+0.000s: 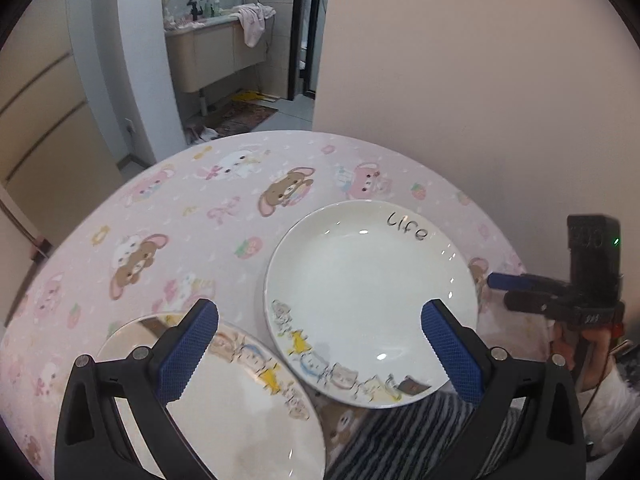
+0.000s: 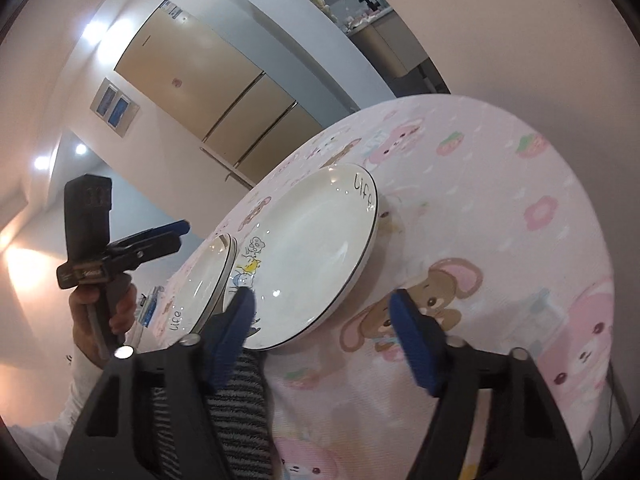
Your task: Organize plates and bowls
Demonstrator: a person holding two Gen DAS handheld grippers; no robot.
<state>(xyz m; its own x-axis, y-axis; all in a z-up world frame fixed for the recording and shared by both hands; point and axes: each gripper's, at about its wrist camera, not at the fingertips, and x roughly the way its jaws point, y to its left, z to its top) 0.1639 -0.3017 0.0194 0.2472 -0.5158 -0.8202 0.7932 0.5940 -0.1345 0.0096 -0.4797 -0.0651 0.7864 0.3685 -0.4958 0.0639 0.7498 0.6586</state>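
Left gripper [image 1: 320,350] jaws wide, nothing between pads; hovers over two white plates on pink cartoon tablecloth [image 1: 192,216]. Big plate [image 1: 368,296] at 12 o'clock, smaller plate [image 1: 224,396] under left finger at 8 o'clock. Right gripper [image 2: 322,314] partly open, empty, left pad just over big plate's near rim. Left view only: bathroom vanity [image 1: 212,56] at 11. Right view only: wooden cabinets [image 2: 224,92], hand [image 2: 100,312] gripping other handle.

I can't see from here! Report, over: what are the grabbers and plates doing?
Left gripper open over plates. Right gripper open, empty. Big plate, small plate side by side, unstacked. Nothing blocking.
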